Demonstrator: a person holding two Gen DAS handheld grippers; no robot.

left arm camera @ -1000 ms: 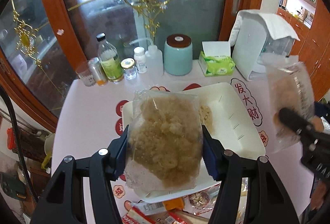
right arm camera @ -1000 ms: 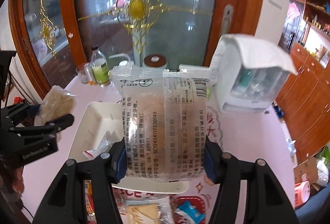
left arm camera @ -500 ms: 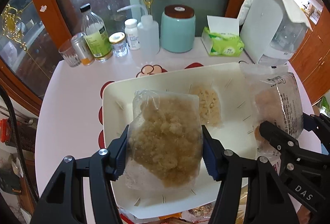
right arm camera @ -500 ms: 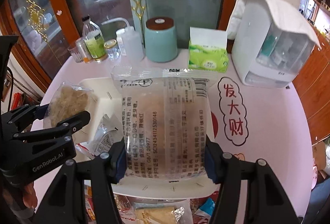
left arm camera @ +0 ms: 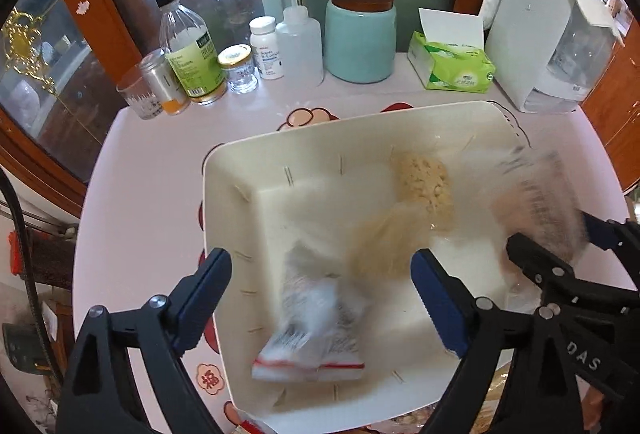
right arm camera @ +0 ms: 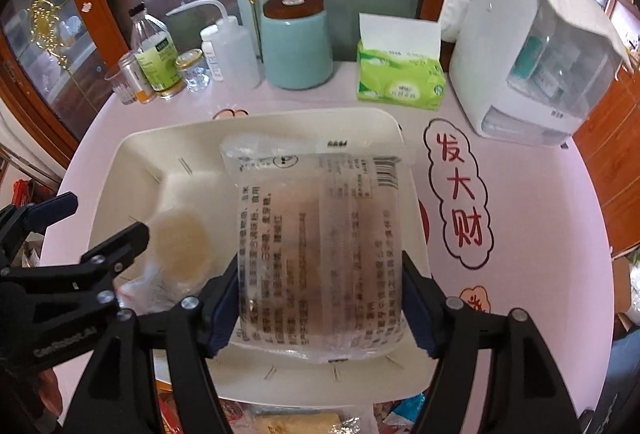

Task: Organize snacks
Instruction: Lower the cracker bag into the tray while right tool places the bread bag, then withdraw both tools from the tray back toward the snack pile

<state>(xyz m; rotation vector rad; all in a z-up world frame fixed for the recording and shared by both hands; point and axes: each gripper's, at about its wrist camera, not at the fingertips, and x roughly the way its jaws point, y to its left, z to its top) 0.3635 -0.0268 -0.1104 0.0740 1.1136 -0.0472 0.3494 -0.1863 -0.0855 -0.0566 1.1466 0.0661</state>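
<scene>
A cream plastic basket stands on the pink table; it also shows in the right wrist view. My left gripper is open above the basket. A clear bag of beige crumbly snack is blurred, dropping into the basket below it; it also shows in the right wrist view. Another beige snack lies in the basket. My right gripper is shut on a clear printed snack packet, held over the basket's right side.
Bottles and jars, a teal canister, a green tissue pack and a white dispenser line the table's far edge. Loose snack packets lie at the near edge.
My left gripper has opened and let go of the beige snack bag, which is falling into the basket. Both grippers have moved lower and closer over the basket.
</scene>
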